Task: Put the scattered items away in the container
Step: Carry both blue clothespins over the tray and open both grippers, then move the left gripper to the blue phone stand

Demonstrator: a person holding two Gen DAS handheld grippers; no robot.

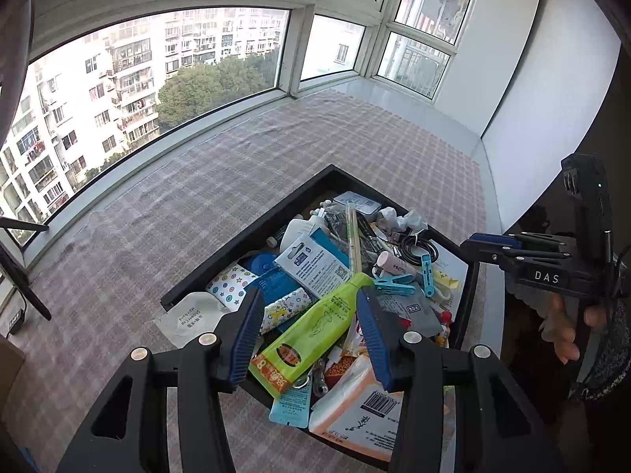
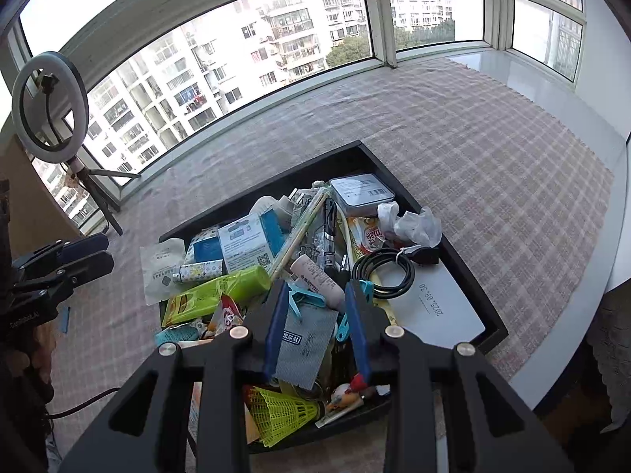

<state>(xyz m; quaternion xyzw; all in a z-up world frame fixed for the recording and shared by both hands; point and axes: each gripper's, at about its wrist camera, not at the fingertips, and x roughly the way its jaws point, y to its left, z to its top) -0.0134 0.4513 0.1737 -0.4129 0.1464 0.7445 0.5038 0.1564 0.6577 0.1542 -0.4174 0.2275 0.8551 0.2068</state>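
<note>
A black rectangular tray [image 1: 252,232] [image 2: 473,276] sits on the checked cloth, heaped with several small items. A lime-green tube [image 1: 315,327] [image 2: 213,295] lies on top. A white shower-cap packet [image 1: 189,319] [image 2: 157,272] hangs over the tray's left edge. My left gripper [image 1: 311,299] is open and empty, just above the green tube. My right gripper [image 2: 315,295] is open and empty, above a grey sachet [image 2: 303,345] and blue clothes pegs [image 2: 307,299]. In the left wrist view the right gripper [image 1: 489,242] looks shut.
The checked cloth [image 1: 276,142] covers a window ledge; windows run along the back. A ring light on a tripod [image 2: 49,106] stands at the left. A white wall [image 1: 532,90] borders the right. A yellow shuttlecock [image 2: 280,414] lies at the tray's near end.
</note>
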